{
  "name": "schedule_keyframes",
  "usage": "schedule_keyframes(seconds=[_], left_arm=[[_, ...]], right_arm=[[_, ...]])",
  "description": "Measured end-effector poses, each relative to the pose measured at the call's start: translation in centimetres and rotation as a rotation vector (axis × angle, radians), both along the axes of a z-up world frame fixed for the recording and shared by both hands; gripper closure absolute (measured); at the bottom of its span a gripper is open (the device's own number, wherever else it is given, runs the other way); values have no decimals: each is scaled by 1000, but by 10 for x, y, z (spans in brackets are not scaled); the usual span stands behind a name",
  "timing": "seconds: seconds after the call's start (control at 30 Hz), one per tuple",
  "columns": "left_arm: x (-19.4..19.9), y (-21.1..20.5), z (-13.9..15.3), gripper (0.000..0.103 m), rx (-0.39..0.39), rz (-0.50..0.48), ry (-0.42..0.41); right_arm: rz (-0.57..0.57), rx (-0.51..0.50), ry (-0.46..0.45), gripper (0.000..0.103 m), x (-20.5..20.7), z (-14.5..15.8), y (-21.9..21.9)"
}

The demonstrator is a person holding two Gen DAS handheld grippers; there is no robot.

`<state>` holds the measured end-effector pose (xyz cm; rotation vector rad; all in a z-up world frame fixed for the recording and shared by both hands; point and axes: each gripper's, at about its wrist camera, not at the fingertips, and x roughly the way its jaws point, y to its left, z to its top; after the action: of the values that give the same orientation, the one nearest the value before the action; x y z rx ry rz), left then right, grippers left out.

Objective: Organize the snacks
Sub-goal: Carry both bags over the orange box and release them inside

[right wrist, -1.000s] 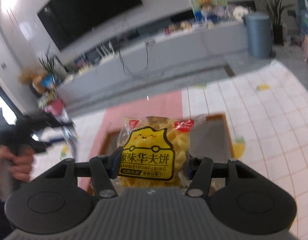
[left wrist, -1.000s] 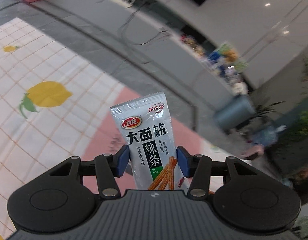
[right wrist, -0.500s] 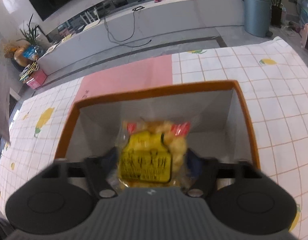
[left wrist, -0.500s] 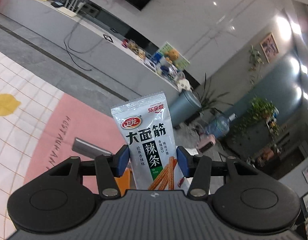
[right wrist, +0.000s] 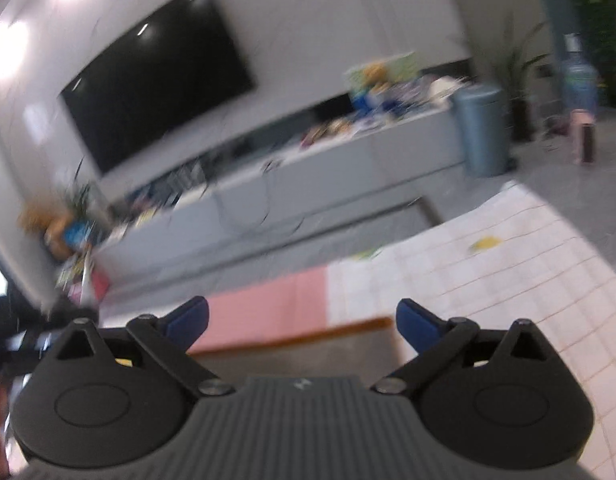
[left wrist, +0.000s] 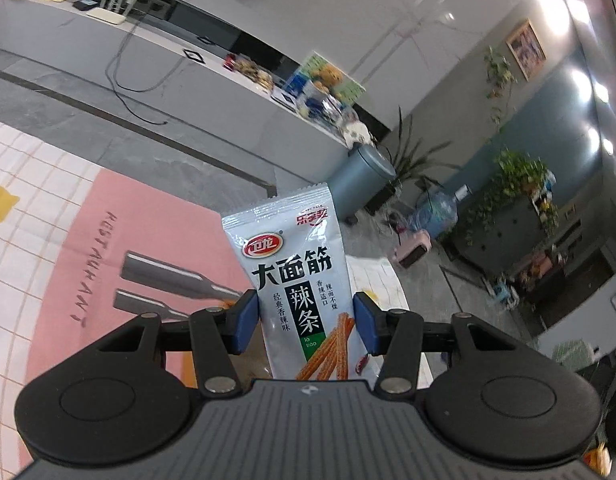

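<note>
A silver-grey snack packet [left wrist: 303,288] is seen upright in the left wrist view, its crimped top edge uppermost and tilted slightly to the left. A red oval logo is printed near the top, large black Chinese characters run across the middle, and a dark green panel with white characters sits below, beside a picture of orange-brown strips. Its lower part is pinched from both sides and raised above the pink area of the tablecloth. In the right wrist view, only the orange rim of a box [right wrist: 348,327] is made out, blurred, on the pink and white cloth.
</note>
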<state>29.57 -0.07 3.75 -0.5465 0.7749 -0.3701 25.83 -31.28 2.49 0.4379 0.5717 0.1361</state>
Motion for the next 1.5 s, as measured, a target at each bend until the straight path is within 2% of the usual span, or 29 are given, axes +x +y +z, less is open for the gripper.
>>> schedule_keyframes(seconds=[0.13,0.23,0.43,0.63,0.7,0.73,0.77,0.8,0.93,1.0,1.23,1.4,1.5], left_arm=[[3,-32,-6,45,34,-55,36],[6,-55,-17,45,52,-98,73],[10,-99,-36,45,145,-211,111],[11,-120,-53,44,204,-248,133],[11,-123,-56,41,222,-248,124],[11,-124,-56,35,227,-246,114],[10,-124,-55,21,226,-250,103],[8,-123,-54,12,214,-251,90],[0,-113,-42,10,172,-224,20],[-2,-110,-36,9,173,-201,10],[-6,-97,-12,9,249,-129,26],[-29,-81,11,9,323,-62,13],[-46,-72,25,9,340,-43,-8]], right_arm=[[-55,45,18,6,-4,-8,-21],[-59,28,21,6,-7,-9,-26],[-64,9,8,6,-16,-8,-32],[-96,36,52,6,-12,-20,-39],[-98,42,63,6,-10,-22,-39],[-99,41,65,6,-9,-22,-39],[-98,39,67,6,-8,-22,-38],[-96,37,72,6,-8,-22,-37],[-85,37,70,6,-7,-22,-35],[-87,34,66,6,-8,-21,-35],[-105,11,47,6,-15,-13,-32],[-142,118,82,6,-24,-11,-46],[-183,66,60,6,-37,-4,-48]])
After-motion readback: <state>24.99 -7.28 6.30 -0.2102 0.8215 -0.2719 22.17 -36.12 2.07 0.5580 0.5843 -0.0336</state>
